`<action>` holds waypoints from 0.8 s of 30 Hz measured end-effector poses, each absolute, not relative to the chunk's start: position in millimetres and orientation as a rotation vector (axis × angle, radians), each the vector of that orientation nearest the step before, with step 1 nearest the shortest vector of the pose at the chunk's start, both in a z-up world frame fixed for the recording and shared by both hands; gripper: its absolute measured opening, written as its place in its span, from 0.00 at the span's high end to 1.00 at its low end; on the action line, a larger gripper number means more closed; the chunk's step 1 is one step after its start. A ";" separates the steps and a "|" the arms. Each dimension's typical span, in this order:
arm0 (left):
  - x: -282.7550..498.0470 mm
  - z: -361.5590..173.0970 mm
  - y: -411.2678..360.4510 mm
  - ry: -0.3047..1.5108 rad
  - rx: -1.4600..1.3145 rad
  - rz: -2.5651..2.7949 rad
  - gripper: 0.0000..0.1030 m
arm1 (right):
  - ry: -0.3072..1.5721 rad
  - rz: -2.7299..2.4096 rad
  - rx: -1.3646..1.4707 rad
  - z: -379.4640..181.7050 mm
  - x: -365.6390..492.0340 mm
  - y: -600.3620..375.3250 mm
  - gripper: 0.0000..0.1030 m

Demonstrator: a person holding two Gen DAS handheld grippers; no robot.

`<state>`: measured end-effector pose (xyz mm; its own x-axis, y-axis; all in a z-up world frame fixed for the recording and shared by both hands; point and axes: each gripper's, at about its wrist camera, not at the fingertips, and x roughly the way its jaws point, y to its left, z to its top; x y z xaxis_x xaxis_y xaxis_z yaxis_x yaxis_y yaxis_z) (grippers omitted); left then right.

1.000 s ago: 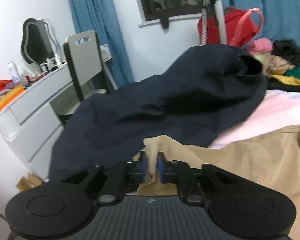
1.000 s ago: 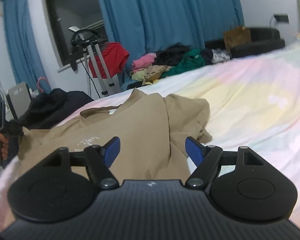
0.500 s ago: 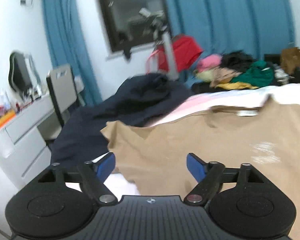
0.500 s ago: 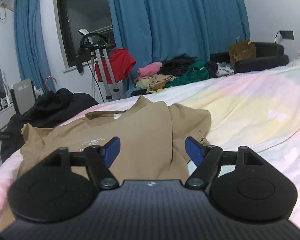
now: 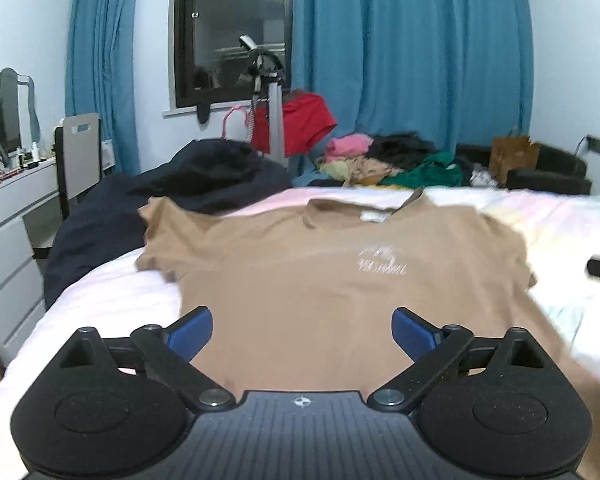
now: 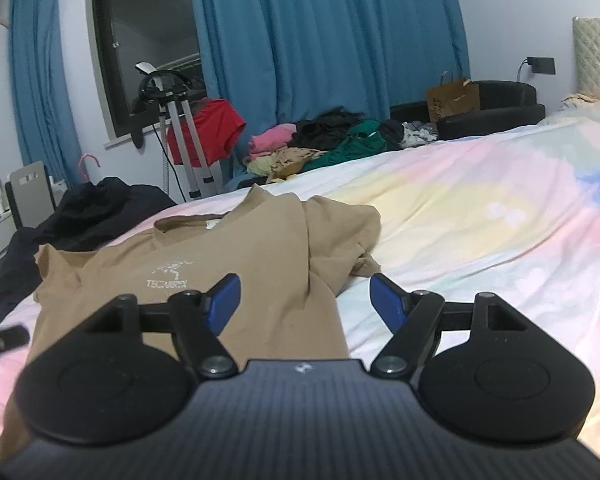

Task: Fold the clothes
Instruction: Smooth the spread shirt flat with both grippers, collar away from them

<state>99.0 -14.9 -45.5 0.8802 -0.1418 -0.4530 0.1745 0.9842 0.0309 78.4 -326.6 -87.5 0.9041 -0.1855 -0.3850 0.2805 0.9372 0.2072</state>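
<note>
A tan T-shirt (image 5: 308, 280) with a white chest logo lies front up on the pastel bedsheet (image 6: 480, 220), collar pointing away from me. Its left sleeve (image 5: 160, 228) is spread out flat; its right sleeve (image 6: 340, 228) is bunched and folded over. My left gripper (image 5: 302, 330) hovers open over the shirt's lower body, nothing between its blue pads. My right gripper (image 6: 305, 294) is open too, above the shirt's right side near the bunched sleeve. The tan T-shirt (image 6: 204, 264) fills the left half of the right wrist view.
A dark navy garment (image 5: 172, 188) is heaped at the bed's left edge beside a chair (image 5: 78, 152) and a white dresser (image 5: 8, 248). A pile of mixed clothes (image 5: 392, 160) and a red garment on a stand (image 5: 304, 120) sit beyond the bed by blue curtains.
My left gripper was shut on the shirt's left sleeve, then let go, opened and swung right to face the shirt's body. The right gripper stayed open and shifted slightly.
</note>
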 end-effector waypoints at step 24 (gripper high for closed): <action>107.7 -58.7 1.7 0.507 -0.009 -0.052 0.02 | 0.437 -0.166 0.944 -151.2 96.6 -403.9 0.28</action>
<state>107.7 1.7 -58.7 0.8728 -0.0518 -0.4852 0.0475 0.9986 -0.0212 96.6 -403.9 -151.2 0.9005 0.0508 -0.4319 0.3248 0.5818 0.7457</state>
